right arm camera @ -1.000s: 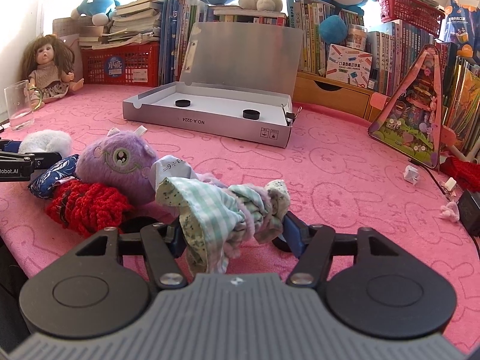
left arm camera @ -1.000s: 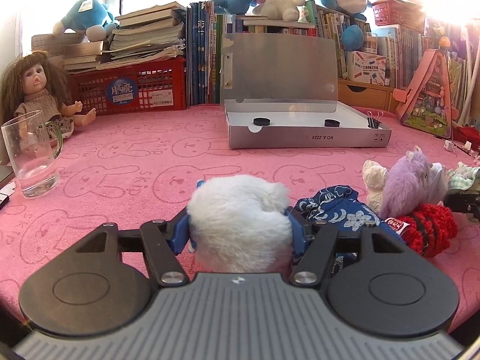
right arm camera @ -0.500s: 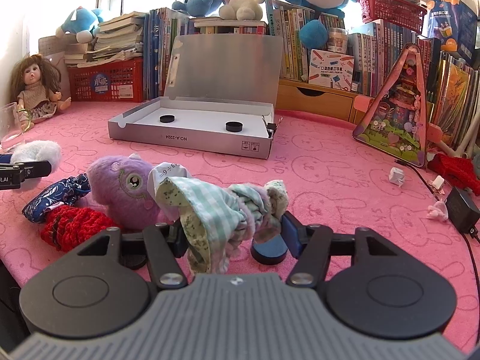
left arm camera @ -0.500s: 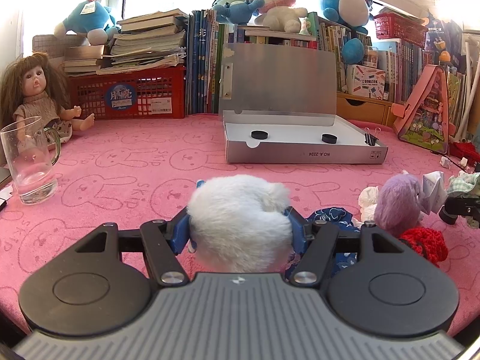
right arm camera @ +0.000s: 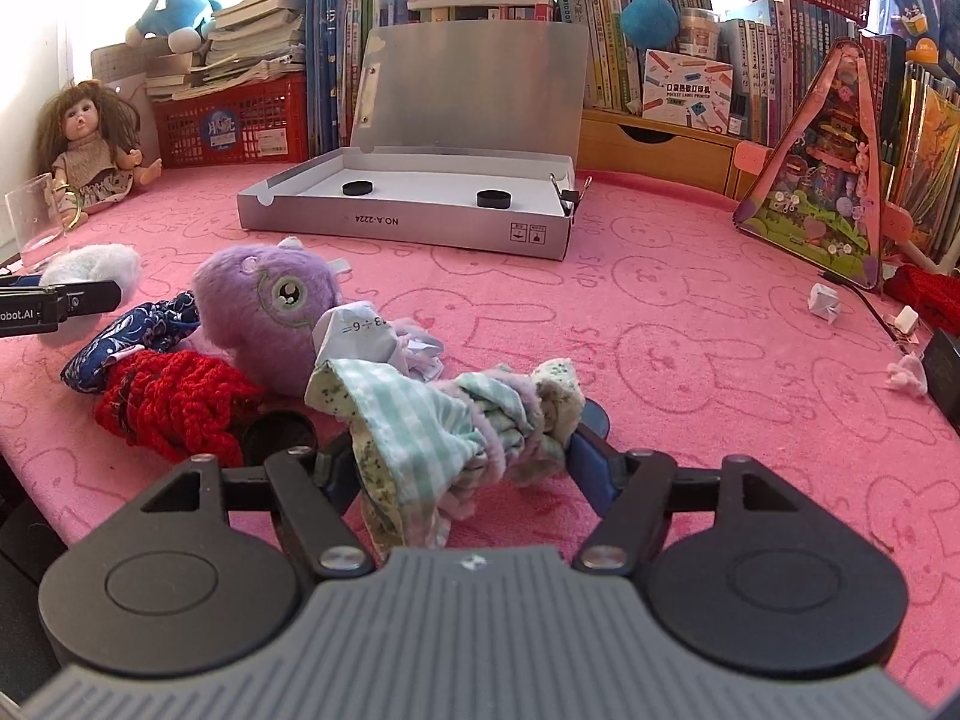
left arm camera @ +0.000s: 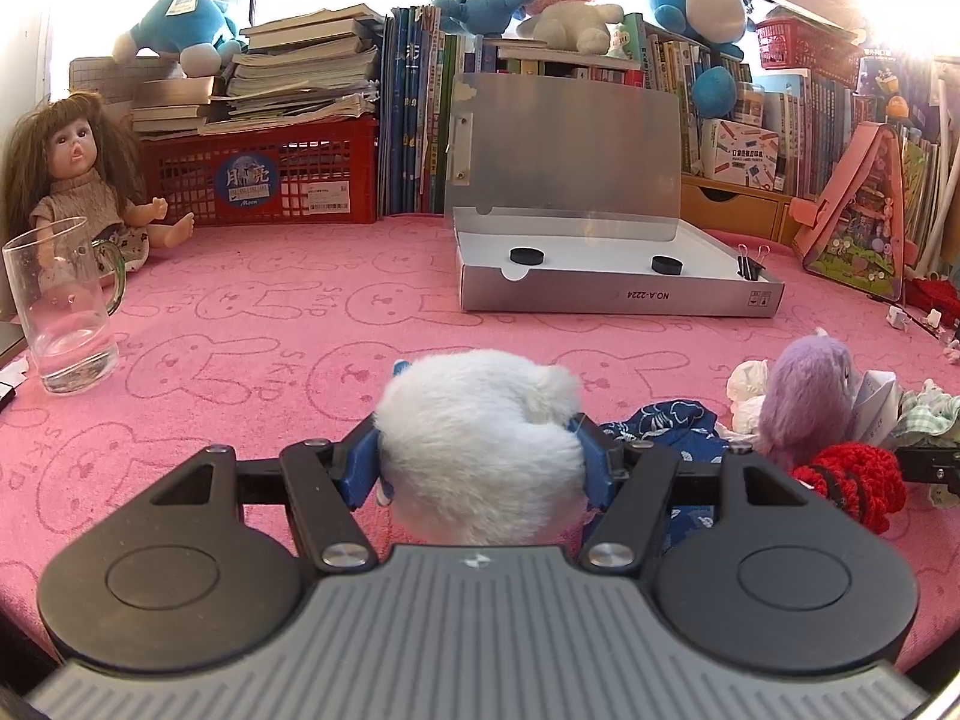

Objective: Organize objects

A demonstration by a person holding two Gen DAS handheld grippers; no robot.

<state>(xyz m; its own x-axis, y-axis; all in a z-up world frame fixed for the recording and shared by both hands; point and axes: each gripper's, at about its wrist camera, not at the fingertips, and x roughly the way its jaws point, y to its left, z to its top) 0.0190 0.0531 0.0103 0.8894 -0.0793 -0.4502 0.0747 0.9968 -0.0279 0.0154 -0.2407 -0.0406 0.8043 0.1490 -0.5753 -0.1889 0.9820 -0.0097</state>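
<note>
Fingers (left arm camera: 363, 468) of left gripper (left arm camera: 480, 468) pinching white fluffy toy (left arm camera: 480, 438) from both sides, blue pads sunk into the fur; toy fills the gap and hides the tips. Left wrist view: open grey box (left arm camera: 618, 294) dead ahead of the fingers, well apart, long axis running across the line of reach, lid upright behind it, two black discs inside. Pile of blue patterned cloth (left arm camera: 666, 429), purple plush (left arm camera: 804, 402) and red knit piece (left arm camera: 852, 480) off to the right of the fingers, near. Glass mug (left arm camera: 60, 306) far left. Right wrist view: right gripper (right arm camera: 468, 468) jaws opening; left pad touching green checked cloth bundle (right arm camera: 450, 426), right pad standing clear of it, so no real grip. Bundle between the fingers, long axis across them, resting on pink mat (right arm camera: 660, 324). Box ahead and slightly left of these fingers, well apart. Judgement: left hand, already loaded, better placed for the box. Seen only here: black round lid (right arm camera: 279, 432) on the mat just left of the left finger, behind the red knit; folded paper with print against the purple plush. Seen only from left wrist: depth of the pinch on the white toy.
</note>
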